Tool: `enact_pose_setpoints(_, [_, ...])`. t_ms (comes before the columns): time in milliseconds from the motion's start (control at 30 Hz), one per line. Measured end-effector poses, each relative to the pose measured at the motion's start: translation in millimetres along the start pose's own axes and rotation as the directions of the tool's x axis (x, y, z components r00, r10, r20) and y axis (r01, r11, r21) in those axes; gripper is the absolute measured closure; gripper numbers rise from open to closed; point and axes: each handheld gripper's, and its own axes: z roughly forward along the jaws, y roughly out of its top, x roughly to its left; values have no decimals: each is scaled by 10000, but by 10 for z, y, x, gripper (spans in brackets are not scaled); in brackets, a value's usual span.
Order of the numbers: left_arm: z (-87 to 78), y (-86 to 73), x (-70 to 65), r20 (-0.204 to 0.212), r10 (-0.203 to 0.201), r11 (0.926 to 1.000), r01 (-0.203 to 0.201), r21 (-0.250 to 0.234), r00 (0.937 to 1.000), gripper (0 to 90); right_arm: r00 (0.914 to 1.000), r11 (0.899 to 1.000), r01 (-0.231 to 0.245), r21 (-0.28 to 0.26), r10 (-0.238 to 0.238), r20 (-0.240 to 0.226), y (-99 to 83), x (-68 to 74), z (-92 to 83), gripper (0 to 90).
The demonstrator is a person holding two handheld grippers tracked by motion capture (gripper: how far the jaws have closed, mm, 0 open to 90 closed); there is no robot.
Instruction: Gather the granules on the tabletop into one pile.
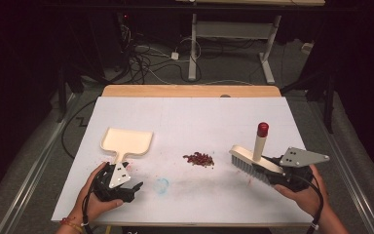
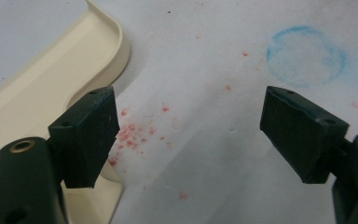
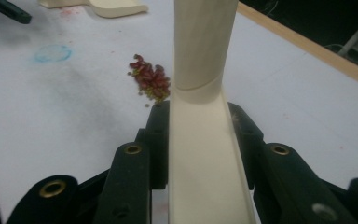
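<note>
Right gripper (image 1: 272, 171) clamped on the block of a cream hand brush (image 1: 250, 161) — jaws pressed flat to both sides of it, as seen in the right gripper view (image 3: 200, 154). Brush held low over the right part of the white table (image 1: 190, 117), bristles down, round handle with its red tip (image 1: 262, 128) standing upward. Small heap of reddish crumbs (image 1: 198, 159) just left of the brush, apart from the bristles (same heap (image 3: 151, 79) beyond the handle in the right gripper view).

Left gripper (image 1: 126, 187) wide open, gripping nothing — only bare table and scattered red specks (image 2: 133, 135) between the jaws. Cream dustpan (image 1: 125, 142) flat on the table just beyond that gripper, its handle end beside the left jaw (image 2: 42, 107). Faint blue ring (image 1: 161, 185) on the surface between the two hands.
</note>
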Motion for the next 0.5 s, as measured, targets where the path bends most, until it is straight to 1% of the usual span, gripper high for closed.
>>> enact_pose_setpoints(133, [10, 2, -11, 47, 14, 10000, -14, 21, 10000, 186, 9991, 9995, -42, 326, 56, -430, -38, 0, -85, 671])
enact_pose_setpoints(200, [20, 4, -19, 96, 34, 10000, -34, 63, 9999, 186, 9972, 9988, -181, 462, 214, -719, -59, -12, -120, 671])
enact_pose_setpoints(233, [25, 6, -25, 120, 33, 10000, -34, 78, 9999, 186, 9953, 9978, -325, 571, 375, -893, -68, -23, -126, 671])
enact_pose_setpoints(267, [30, 8, -28, 143, 42, 10000, -44, 89, 9999, 186, 9942, 9969, -330, 720, 401, -995, -74, -36, -131, 671])
enact_pose_setpoints(333, [36, 13, -28, 161, 104, 9999, -106, 134, 9998, 186, 9902, 9908, -437, 1284, 600, -1263, -78, -86, -118, 671])
enact_pose_setpoints(367, [41, 15, -29, 161, 114, 9998, -116, 156, 9998, 186, 9898, 9879, -476, 1473, 665, -1260, -79, -115, -104, 671])
enact_pose_setpoints(400, [47, 15, -29, 166, 106, 9998, -109, 176, 9998, 186, 9897, 9865, -500, 1562, 700, -1247, -82, -140, -88, 671])
enact_pose_setpoints(433, [52, 16, -32, 171, 79, 9998, -82, 188, 9998, 186, 9884, 9849, -461, 1671, 693, -1352, -85, -173, -67, 671])
enact_pose_setpoints(500, [56, 17, -34, 203, 97, 9997, -102, 236, 9997, 186, 9829, 9816, -548, 1832, 853, -1634, -82, -241, -21, 672])
